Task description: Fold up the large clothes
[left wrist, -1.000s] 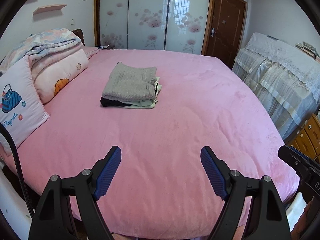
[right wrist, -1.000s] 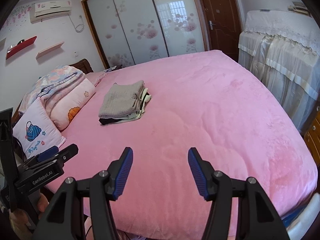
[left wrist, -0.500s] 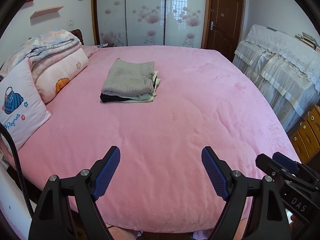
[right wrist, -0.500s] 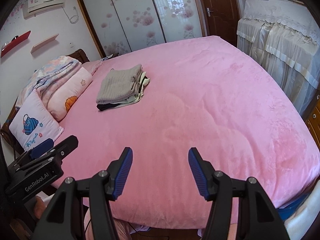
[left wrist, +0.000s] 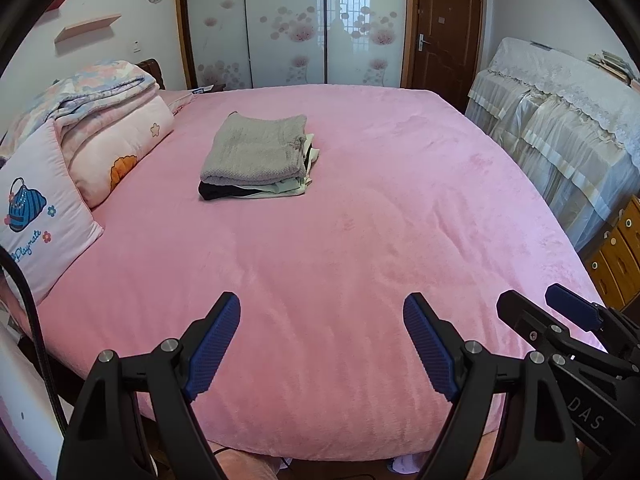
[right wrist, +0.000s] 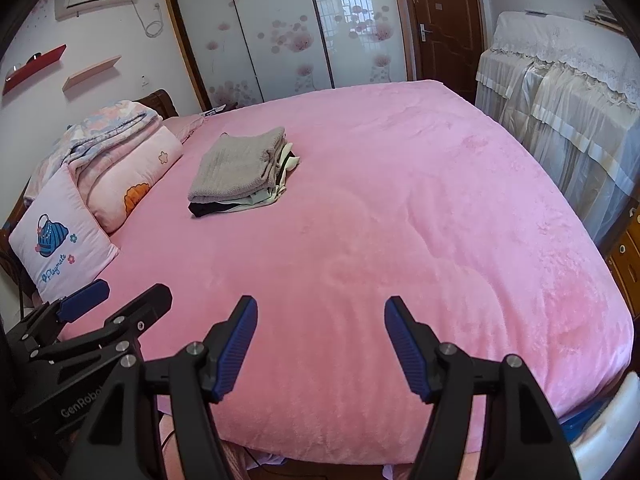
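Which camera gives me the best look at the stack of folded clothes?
The left wrist view: the stack of folded clothes sits near centre there, its front edge showing grey, pale and black layers. The right wrist view shows it further left, at an angle, slightly smaller.

Folded clothes stack (left wrist: 256,162) (right wrist: 240,172): grey knit on top, pale and black garments beneath, flat.

Wide bare blanket ahead, clutter only at the far left

The pink bed (left wrist: 360,240) lies bare ahead; the folded clothes stack (left wrist: 256,160) sits far up left of centre, pillows (left wrist: 116,160) crowd the left edge, a draped cabinet (left wrist: 560,128) borders the right.
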Motion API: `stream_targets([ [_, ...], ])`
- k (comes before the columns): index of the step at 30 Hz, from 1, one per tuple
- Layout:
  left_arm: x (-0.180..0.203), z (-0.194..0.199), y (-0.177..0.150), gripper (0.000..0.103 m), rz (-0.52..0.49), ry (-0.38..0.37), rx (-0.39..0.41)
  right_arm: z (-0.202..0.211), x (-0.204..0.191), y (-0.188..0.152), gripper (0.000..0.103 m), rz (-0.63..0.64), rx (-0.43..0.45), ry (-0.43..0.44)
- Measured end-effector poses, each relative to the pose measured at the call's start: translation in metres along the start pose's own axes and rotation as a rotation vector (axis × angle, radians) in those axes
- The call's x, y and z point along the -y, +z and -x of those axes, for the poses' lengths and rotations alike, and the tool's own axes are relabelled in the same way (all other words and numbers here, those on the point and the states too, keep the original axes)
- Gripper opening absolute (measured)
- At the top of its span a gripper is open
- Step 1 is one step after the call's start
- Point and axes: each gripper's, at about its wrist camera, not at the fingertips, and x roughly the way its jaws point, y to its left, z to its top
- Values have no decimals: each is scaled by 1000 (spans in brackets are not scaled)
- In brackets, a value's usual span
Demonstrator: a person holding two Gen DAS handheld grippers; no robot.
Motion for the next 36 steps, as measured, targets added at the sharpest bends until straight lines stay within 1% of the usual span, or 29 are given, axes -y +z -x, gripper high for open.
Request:
stream_targets([
  [11, -2, -3, -3, 83, 4, 25, -16, -1, -8, -3, 66, 23, 8, -29],
  [36, -5, -4, -7, 82, 14, 29, -34, 0, -10, -1, 66, 27, 9, -45],
])
